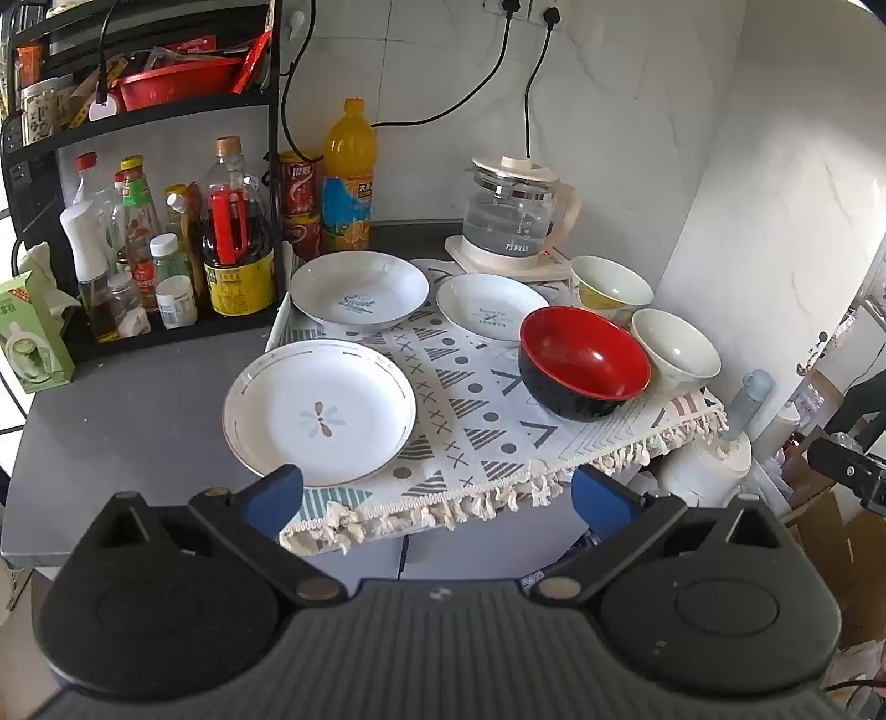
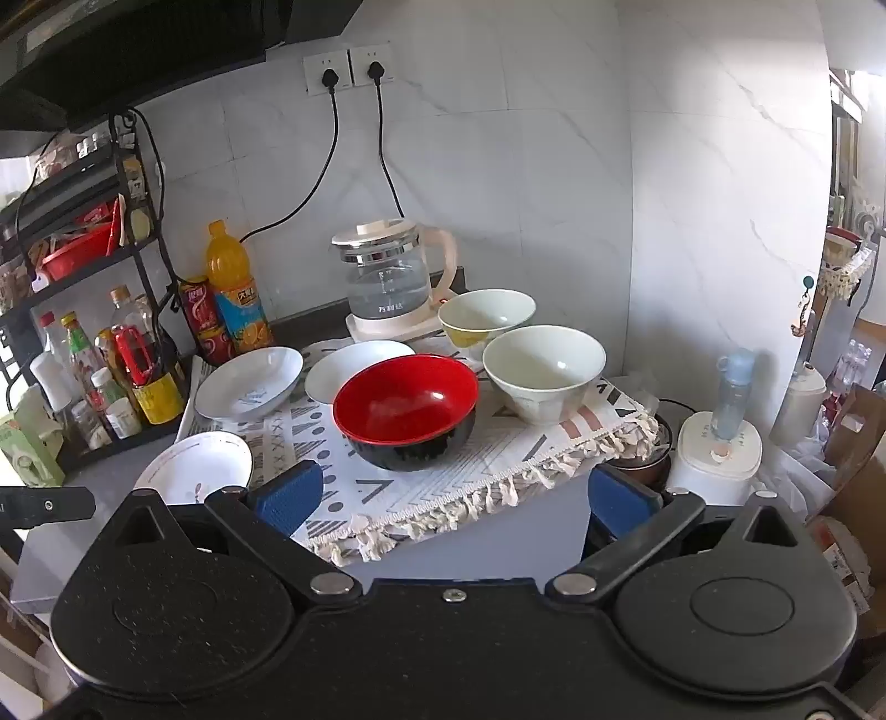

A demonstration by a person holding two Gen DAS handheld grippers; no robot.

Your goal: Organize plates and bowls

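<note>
Both grippers, left gripper [image 1: 437,493] and right gripper [image 2: 451,493], stood wide open and empty; flower plate [image 1: 319,412] lay just ahead of the left jaws, red bowl [image 2: 407,407] ahead of the right, apparently unsorted.

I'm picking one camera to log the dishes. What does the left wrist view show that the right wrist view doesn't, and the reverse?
Only the left: the whole flower plate, which the right view half hides behind its finger.
Only the right: the sockets in full, and the range hood.
Both: red bowl, two pale bowls, two lettered plates, kettle, cloth, each gripper open and empty.
</note>
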